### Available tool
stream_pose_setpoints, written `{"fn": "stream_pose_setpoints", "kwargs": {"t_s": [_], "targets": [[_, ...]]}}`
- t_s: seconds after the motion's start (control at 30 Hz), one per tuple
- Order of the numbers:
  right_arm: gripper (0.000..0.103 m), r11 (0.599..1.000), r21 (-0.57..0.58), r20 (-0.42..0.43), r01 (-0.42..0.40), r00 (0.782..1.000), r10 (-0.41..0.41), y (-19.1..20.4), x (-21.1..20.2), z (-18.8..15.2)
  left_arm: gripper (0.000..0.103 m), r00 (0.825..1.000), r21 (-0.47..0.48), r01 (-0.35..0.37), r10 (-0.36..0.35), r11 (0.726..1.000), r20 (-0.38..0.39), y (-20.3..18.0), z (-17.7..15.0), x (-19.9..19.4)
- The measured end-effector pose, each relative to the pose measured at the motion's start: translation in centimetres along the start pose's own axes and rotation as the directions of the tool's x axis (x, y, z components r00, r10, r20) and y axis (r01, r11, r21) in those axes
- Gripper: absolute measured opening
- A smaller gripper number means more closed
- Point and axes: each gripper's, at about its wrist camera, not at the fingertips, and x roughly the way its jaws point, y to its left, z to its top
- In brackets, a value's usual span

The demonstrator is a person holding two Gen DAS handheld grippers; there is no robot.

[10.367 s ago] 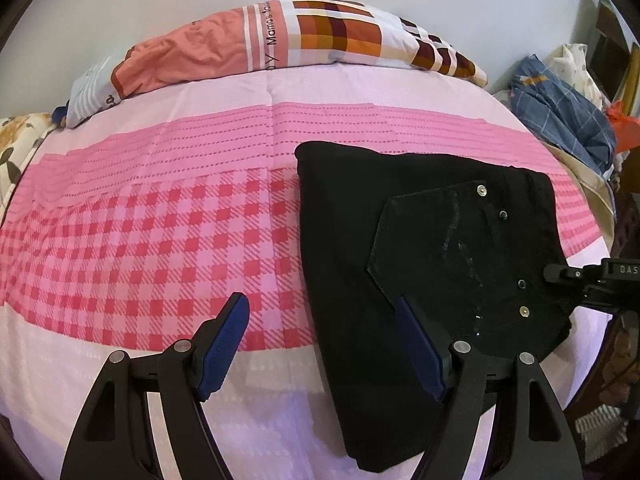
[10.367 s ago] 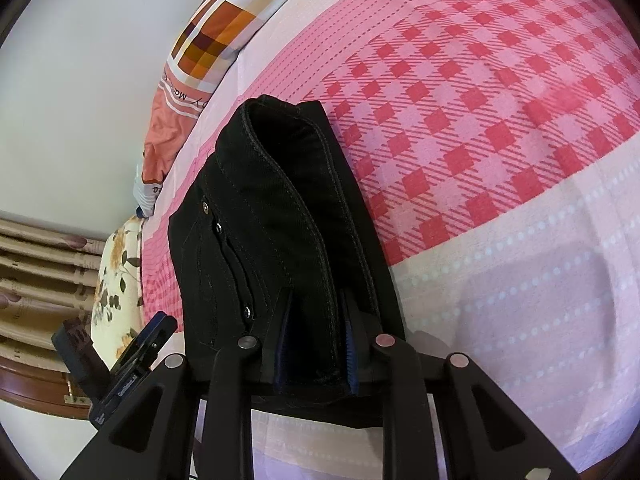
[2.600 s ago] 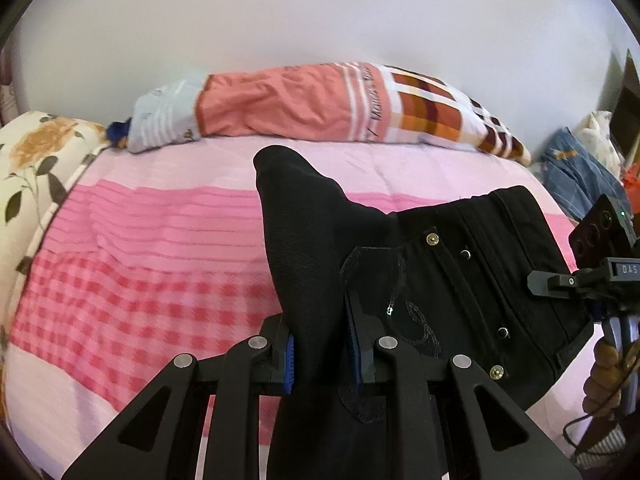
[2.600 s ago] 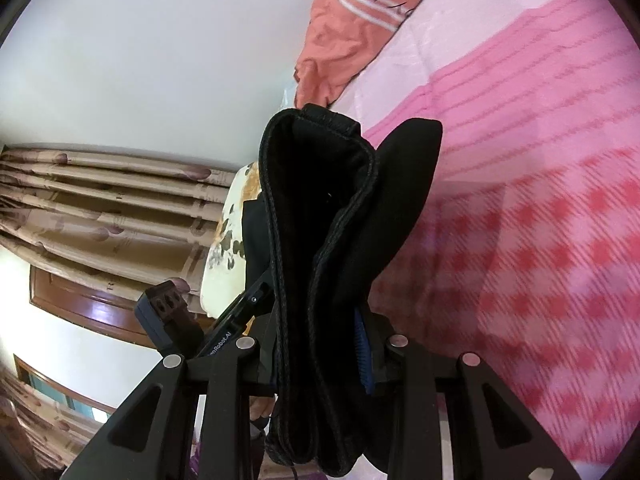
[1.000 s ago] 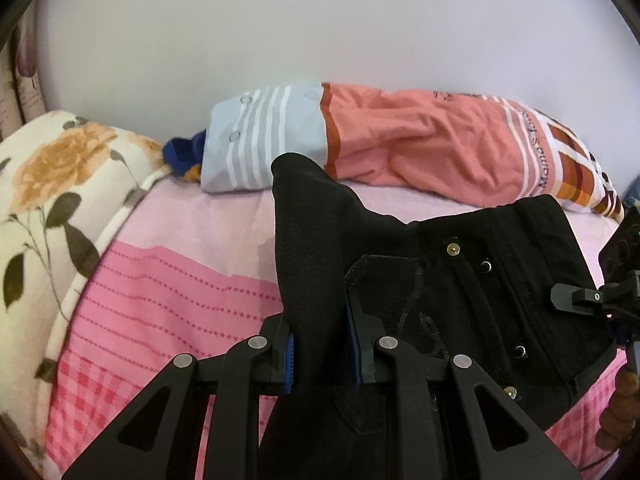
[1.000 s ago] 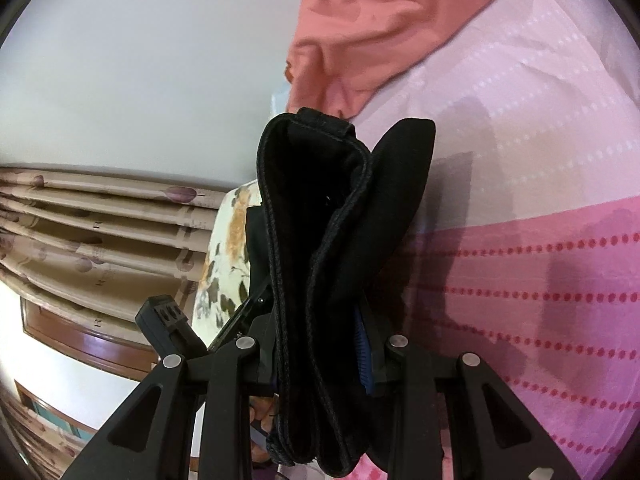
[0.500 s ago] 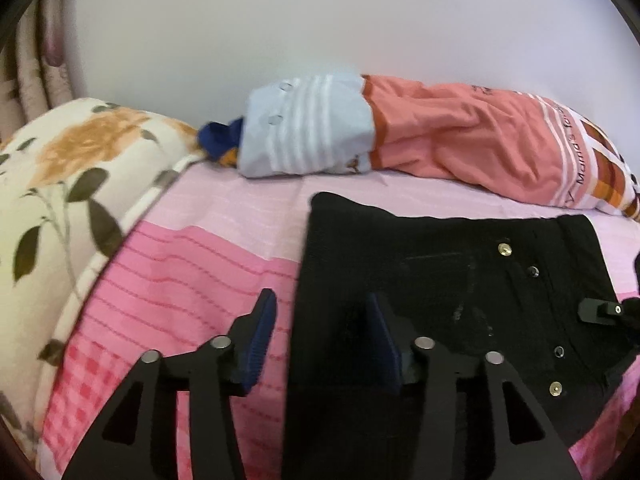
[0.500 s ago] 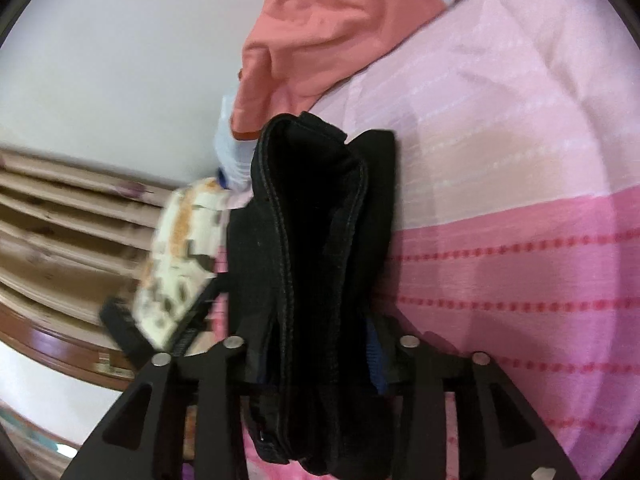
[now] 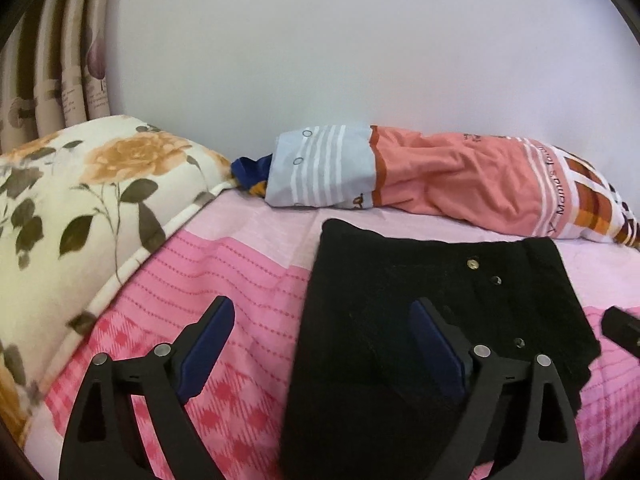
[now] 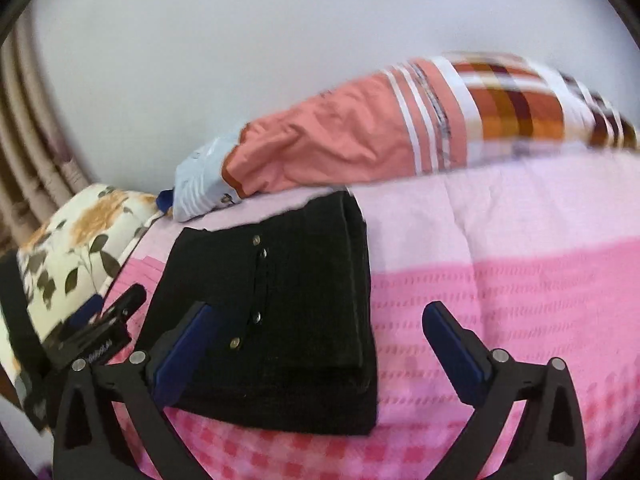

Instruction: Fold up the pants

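The black pants [image 9: 400,272] lie folded into a thick flat packet on the pink bedsheet [image 9: 240,260], just short of the pillows. My left gripper [image 9: 320,308] hangs over the packet's left edge, its jaws opening wide and its blue pads off the cloth. In the right wrist view the same packet [image 10: 304,280] shows its snap buttons and stacked layers. My right gripper [image 10: 320,312] straddles its right edge, jaws opening, nothing pressed between them. Each gripper also shows in the other's view: the left gripper [image 10: 100,336] and the right gripper [image 9: 622,330].
A long salmon and checked bolster [image 9: 460,188] lies along the white wall behind the pants. A floral pillow [image 9: 80,208] fills the left side, with curtains [image 9: 52,92] above it. Pink sheet [image 10: 500,280] stretches to the right of the packet.
Both grippers were shut on the folded pants and carried them toward the pillows. They have let go, the packet now rests flat on the bed, and the right gripper has rolled level and drawn back.
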Motion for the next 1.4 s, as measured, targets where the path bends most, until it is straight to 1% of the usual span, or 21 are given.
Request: {"fn": "stream_pose_setpoints", "kwargs": {"t_s": [0.07, 0.17, 0.3, 0.33, 0.37, 0.47, 0.5, 0.67, 0.73, 0.8, 0.9, 1.0, 1.07, 1.2, 1.4], "targets": [[0.103, 0.999, 0.021, -0.010, 0.044, 0.999, -0.044, -0.2, 0.1, -0.4, 0.090, 1.000, 0.017, -0.001, 0.001, 1.000, 0.010, -0.3, -0.4, -0.6], [0.103, 0.997, -0.021, 0.042, 0.077, 0.996, -0.076, 0.4, -0.7, -1.1, 0.090, 1.000, 0.054, -0.011, 0.010, 0.998, 0.019, -0.9, -0.9, -1.5], [0.103, 0.994, -0.080, 0.085, 0.077, 0.994, -0.070, 1.9, -1.3, -1.7, 0.091, 1.000, 0.055, 0.007, -0.008, 0.998, 0.019, -1.0, -1.0, -2.1], [0.103, 0.992, -0.095, 0.093, 0.083, 0.993, -0.074, 2.3, -1.3, -1.9, 0.093, 1.000, 0.052, 0.006, -0.007, 0.999, 0.018, -1.0, -1.1, -2.2], [0.103, 0.990, -0.113, 0.100, 0.089, 0.992, -0.078, 2.7, -1.4, -2.2, 0.094, 1.000, 0.048, 0.006, -0.007, 0.999, 0.018, -0.9, -1.1, -2.2], [0.103, 0.984, -0.156, 0.109, 0.087, 0.991, -0.071, 3.7, -1.3, -3.0, 0.095, 1.000, 0.030, 0.010, -0.011, 0.999, 0.026, -0.5, -1.3, -2.3], [0.103, 0.983, -0.162, 0.108, 0.084, 0.992, -0.067, 4.0, -1.3, -3.4, 0.095, 0.999, 0.020, 0.023, -0.024, 1.000, 0.036, -0.4, -1.4, -2.5], [0.103, 0.987, -0.140, 0.092, 0.076, 0.994, -0.063, 4.3, -0.4, -4.6, 0.095, 0.997, 0.005, 0.028, -0.028, 1.000, 0.072, -0.1, -2.5, -2.6], [0.103, 0.986, -0.147, 0.085, 0.083, 0.994, -0.071, 4.4, 0.1, -5.1, 0.095, 0.997, 0.007, 0.034, -0.034, 0.999, 0.070, -0.1, -3.0, -2.4], [0.103, 0.986, -0.149, 0.066, 0.078, 0.995, -0.069, 4.4, 0.7, -5.4, 0.095, 0.998, 0.016, 0.035, -0.036, 0.999, 0.045, -0.4, -3.3, -1.9], [0.103, 0.986, -0.143, 0.042, 0.086, 0.996, -0.081, 4.2, 1.4, -5.7, 0.095, 0.997, 0.025, 0.030, -0.031, 0.999, 0.064, -0.7, -3.3, -2.0], [0.103, 0.988, -0.131, 0.046, 0.080, 0.996, -0.074, 3.9, 1.6, -5.6, 0.095, 0.997, 0.032, 0.025, -0.028, 0.999, 0.075, -0.9, -3.6, -2.3], [0.103, 0.989, -0.126, 0.034, 0.078, 0.997, -0.074, 3.8, 1.8, -5.6, 0.095, 0.996, 0.025, 0.026, -0.028, 0.999, 0.080, -0.9, -3.6, -2.3], [0.103, 0.992, -0.109, 0.040, 0.059, 0.998, -0.055, 3.4, 1.7, -5.7, 0.096, 0.997, 0.010, 0.029, -0.030, 1.000, 0.074, -0.7, -3.6, -2.1], [0.103, 0.991, -0.121, 0.050, 0.065, 0.997, -0.059, 3.6, 1.6, -5.7, 0.097, 0.997, -0.005, 0.027, -0.026, 1.000, 0.071, -0.5, -3.6, -2.1]]}}
